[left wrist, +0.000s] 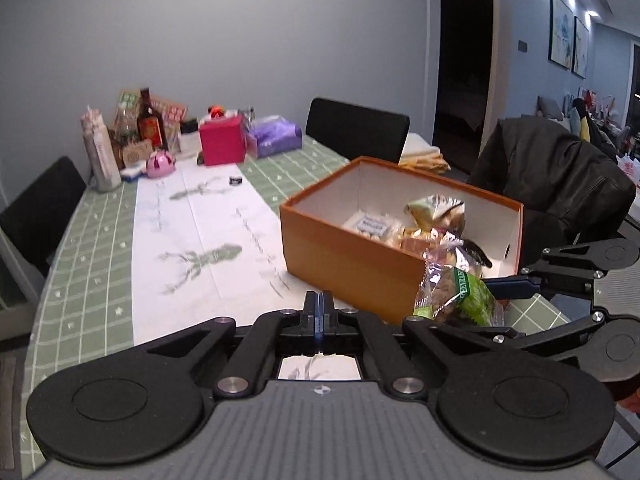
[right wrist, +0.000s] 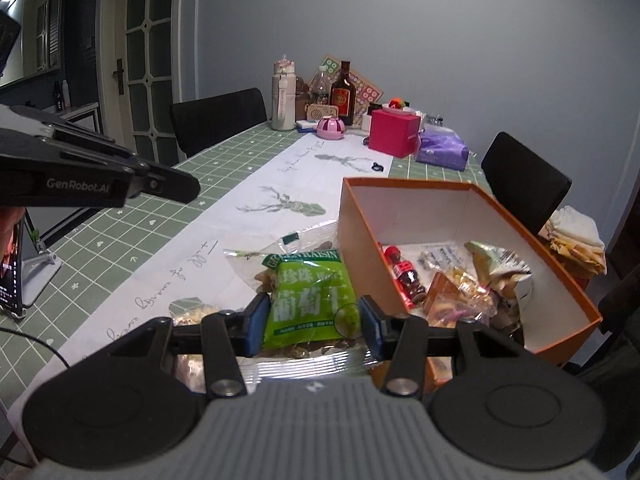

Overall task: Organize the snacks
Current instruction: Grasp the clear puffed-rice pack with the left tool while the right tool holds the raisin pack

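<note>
- Your right gripper [right wrist: 314, 322] holds the green raisin bag [right wrist: 310, 300]: the jaws stand about half open, and the blue pads press the bag's two side edges.
- The bag hangs clear of the table [right wrist: 120, 240], just beside the near left wall of the orange box [right wrist: 356, 232]. In the left wrist view the same bag [left wrist: 460, 296] sits in front of the box's near corner.
- Your left gripper [left wrist: 319, 312] is fully closed, pads touching, with nothing between them. It hovers over the white runner [left wrist: 180, 220], to the left of the box [left wrist: 340, 256].
- The box is open-topped and already contains several snacks: a pale green pouch [right wrist: 500, 268], a small red bottle [right wrist: 404, 272] and gold-wrapped sweets [right wrist: 468, 292].
- Another clear snack packet [right wrist: 192, 314] lies on the runner behind the right gripper's left finger; its contents cannot be made out.
- Bottles, a pink box [right wrist: 394, 132] and a purple pack [right wrist: 442, 150] stand at the far end of the table, well apart from the orange box.
</note>
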